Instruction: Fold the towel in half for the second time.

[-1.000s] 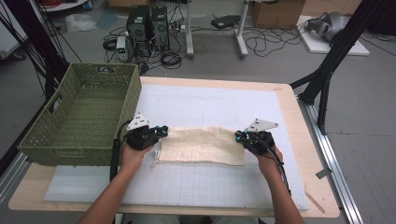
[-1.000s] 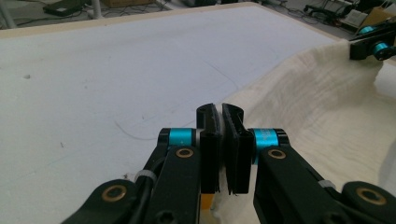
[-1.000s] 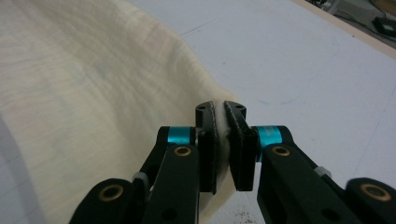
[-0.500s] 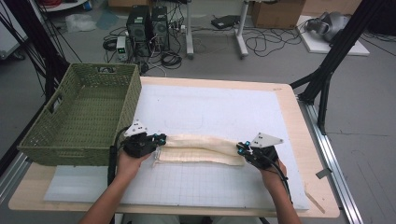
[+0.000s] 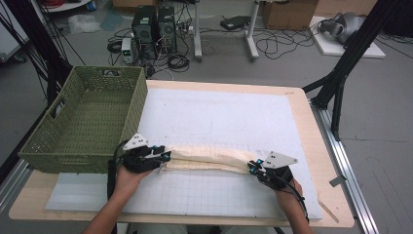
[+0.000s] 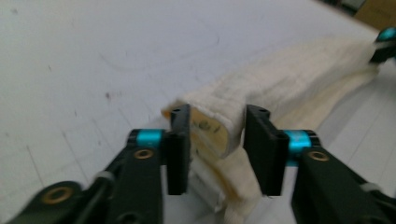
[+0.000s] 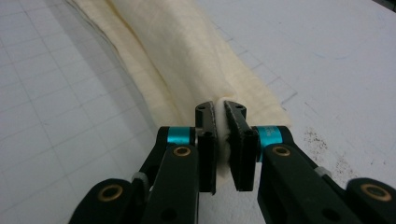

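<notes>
A cream cloth point(image 5: 209, 158) lies folded into a long narrow band across the white mat point(image 5: 219, 112). My left gripper point(image 5: 165, 157) is at the band's left end. In the left gripper view its jaws point(image 6: 217, 140) have just been opening, and the cloth's folded end point(image 6: 210, 126) sits loosely between them with a gap at one pad, so the gripper is open. My right gripper point(image 5: 253, 168) is at the band's right end. In the right gripper view it point(image 7: 220, 126) is shut on a thin edge of the cloth point(image 7: 187, 60).
A green woven basket point(image 5: 83, 122) stands at the table's left, close behind my left hand. The wooden table edge point(image 5: 302, 112) borders the mat on the right. Cables, computer cases and black stand legs are on the floor beyond the table.
Both hands came toward the near edge, and the cloth went from a wider flat piece to a narrow folded band. The left jaws have opened off the cloth; the right stays shut.
</notes>
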A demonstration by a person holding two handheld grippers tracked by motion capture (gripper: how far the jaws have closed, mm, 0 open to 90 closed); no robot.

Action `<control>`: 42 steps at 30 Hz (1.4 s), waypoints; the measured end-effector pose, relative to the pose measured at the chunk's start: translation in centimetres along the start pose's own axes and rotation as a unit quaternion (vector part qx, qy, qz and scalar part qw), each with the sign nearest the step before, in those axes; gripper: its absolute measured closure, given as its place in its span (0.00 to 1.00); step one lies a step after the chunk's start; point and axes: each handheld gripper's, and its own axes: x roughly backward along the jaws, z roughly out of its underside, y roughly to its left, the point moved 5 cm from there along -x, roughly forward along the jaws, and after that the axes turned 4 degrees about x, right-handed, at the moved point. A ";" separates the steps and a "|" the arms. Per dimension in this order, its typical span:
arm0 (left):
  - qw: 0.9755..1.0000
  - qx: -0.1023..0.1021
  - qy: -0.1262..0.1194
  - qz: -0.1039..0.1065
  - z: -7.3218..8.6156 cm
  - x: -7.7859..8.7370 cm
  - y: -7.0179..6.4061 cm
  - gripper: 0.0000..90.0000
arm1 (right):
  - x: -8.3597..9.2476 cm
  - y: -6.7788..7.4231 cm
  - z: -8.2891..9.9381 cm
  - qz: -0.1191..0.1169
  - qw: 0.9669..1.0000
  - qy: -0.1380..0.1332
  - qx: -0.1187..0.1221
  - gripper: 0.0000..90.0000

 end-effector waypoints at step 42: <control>0.993 -0.068 0.094 -0.001 1.7 -5.2 -2.3 0.66 | -5.2 3.5 -8.1 -0.036 0.996 -0.038 -0.066 0.71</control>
